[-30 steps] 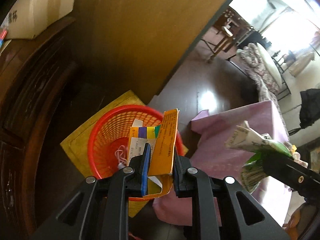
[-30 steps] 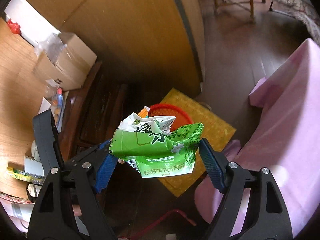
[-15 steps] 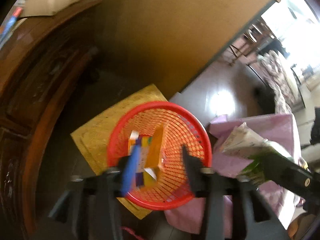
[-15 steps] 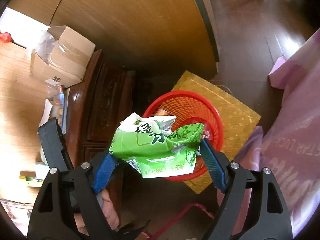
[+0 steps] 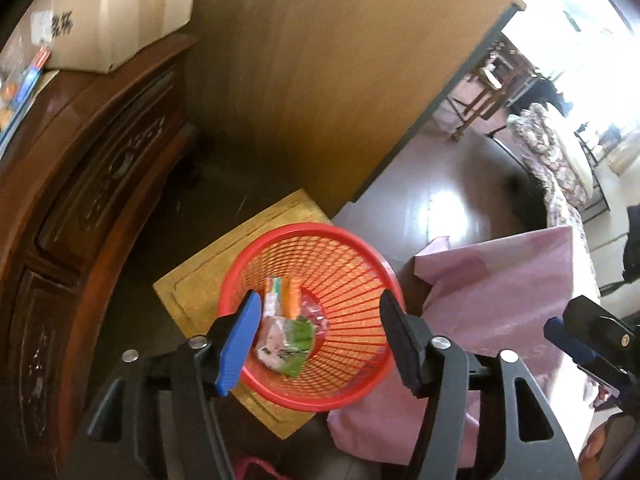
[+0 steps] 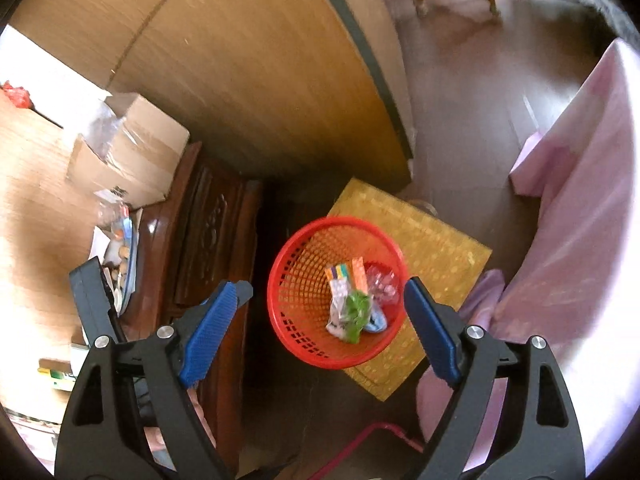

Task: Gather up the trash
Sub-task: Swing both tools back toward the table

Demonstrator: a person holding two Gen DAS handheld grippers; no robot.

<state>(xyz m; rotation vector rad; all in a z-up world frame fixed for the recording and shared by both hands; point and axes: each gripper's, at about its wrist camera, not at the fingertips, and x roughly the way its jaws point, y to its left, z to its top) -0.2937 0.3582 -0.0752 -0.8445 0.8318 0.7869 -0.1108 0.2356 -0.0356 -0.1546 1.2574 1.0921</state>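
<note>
From the left wrist: my left gripper point(image 5: 320, 332) hangs over the red basket point(image 5: 360, 256), which I take as the landmark; its jaws are opening, spread wide, with nothing between the pads, only the basket's inside seen through the gap; the trash point(image 5: 286, 332) lies at the bottom of the basket, an orange carton point(image 5: 295, 297) on the far side and a green-and-white wrapper point(image 5: 298, 338) nearer me; the basket stands on a yellow mat point(image 5: 208, 276); a dark wooden cabinet point(image 5: 80, 200) stands left of the basket with a cardboard box point(image 5: 116, 12) on top; a pink cloth point(image 5: 500, 292) lies just right of the basket; my right gripper point(image 5: 592, 340) shows at the right edge, beyond the cloth.

From the right wrist: my right gripper point(image 6: 328, 316) also hangs above the basket point(image 6: 296, 264); its jaws are opening, spread wide and empty; the trash point(image 6: 352, 300) rests inside the basket, the carton point(image 6: 358, 274) behind the wrapper point(image 6: 356, 312); the mat point(image 6: 440, 256) runs out to the basket's right; the cabinet point(image 6: 208, 240) is to its left, the box point(image 6: 132, 160) above that; the cloth point(image 6: 568, 240) is to the basket's right.
</note>
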